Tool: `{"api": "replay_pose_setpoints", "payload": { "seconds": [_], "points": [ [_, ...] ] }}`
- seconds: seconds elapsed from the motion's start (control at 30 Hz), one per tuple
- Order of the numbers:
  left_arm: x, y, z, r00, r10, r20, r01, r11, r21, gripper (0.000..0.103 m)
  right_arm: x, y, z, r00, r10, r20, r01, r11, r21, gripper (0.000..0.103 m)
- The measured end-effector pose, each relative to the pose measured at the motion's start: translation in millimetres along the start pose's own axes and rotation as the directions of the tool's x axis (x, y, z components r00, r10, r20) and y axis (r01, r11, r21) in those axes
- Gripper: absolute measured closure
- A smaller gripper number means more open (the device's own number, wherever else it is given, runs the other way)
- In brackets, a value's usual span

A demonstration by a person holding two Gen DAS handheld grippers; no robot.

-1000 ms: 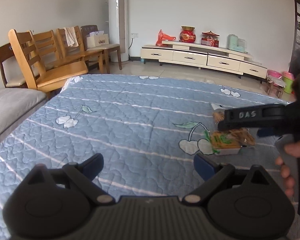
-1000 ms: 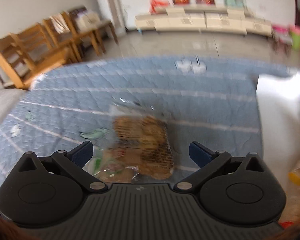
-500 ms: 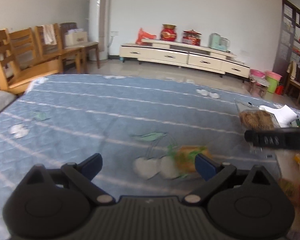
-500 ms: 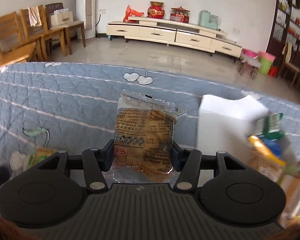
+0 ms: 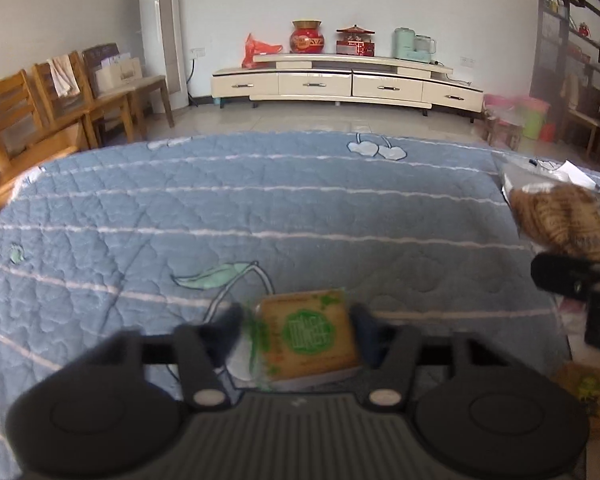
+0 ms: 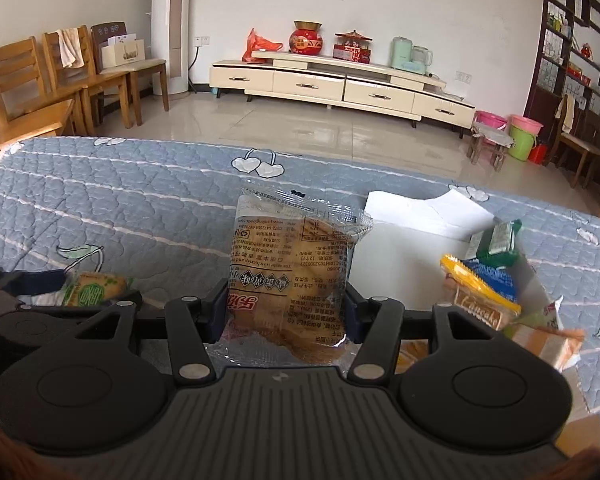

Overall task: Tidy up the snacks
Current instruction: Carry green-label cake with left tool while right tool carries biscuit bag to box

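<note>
Snack box of white card (image 6: 412, 252) lies right of centre in the right wrist view, beside the right gripper (image 6: 286, 314), whose jaws clamp an upright clear-wrapped brown biscuit packet (image 6: 290, 276). Left gripper (image 5: 296, 332), low-centre in its view, has just been closing its jaws around a flat green-printed tan cake packet (image 5: 308, 332) on the blue quilted bed (image 5: 260, 208); contact looks made, though blurred.

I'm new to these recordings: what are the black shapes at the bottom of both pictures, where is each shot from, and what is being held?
No robot here: a person holds one pair of tongs in each hand, each with a camera looking along its fingers. In the left-hand view, the left tongs have just been closing around a green-labelled snack packet lying on the blue quilt. In the right-hand view, the right tongs clamp a clear cracker packet. Beside it a white box holds more snacks.
</note>
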State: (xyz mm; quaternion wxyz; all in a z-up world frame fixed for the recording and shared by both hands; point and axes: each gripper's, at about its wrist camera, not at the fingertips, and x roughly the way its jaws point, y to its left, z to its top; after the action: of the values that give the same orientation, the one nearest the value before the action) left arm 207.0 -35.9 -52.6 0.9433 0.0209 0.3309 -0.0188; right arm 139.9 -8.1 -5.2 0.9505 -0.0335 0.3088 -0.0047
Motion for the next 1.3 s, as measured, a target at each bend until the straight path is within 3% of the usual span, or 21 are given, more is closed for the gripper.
{"api": "replay_pose_setpoints", "payload": {
  "seconds": [0.23,0.33,0.53,0.87,1.3],
  "points": [
    [-45.7,7.8,5.8,0.999,0.026,0.043,-0.025,0.999,-0.019,0.051,-24.6,2.4,-9.4,1.0,0.025,0.018,-0.025,1.0,-0.017,0.035],
    [-69.4,7.4,11.6,0.995,0.057,0.078,-0.056,0.998,-0.01,0.051,-43.2,3.1,-11.1,0.999,0.032,0.035,-0.032,0.999,-0.015,0.035],
    [-117.0,8.3,10.8,0.993,0.053,0.108,-0.05,0.998,-0.026,0.051,-89.2,3.7,-12.9,0.995,0.044,0.087,-0.041,0.999,-0.03,0.035],
    [-184.8,-10.1,4.0,0.986,0.0,0.168,0.003,1.0,-0.022,0.051,-162.8,-13.5,-27.4,0.989,0.018,0.149,-0.016,1.0,-0.018,0.035],
    [-221.3,-54.6,-4.2,0.974,-0.103,0.201,0.098,0.995,0.035,0.051,-220.7,-57.2,-55.8,0.981,-0.081,0.175,0.075,0.996,0.036,0.035]
  ]
}}
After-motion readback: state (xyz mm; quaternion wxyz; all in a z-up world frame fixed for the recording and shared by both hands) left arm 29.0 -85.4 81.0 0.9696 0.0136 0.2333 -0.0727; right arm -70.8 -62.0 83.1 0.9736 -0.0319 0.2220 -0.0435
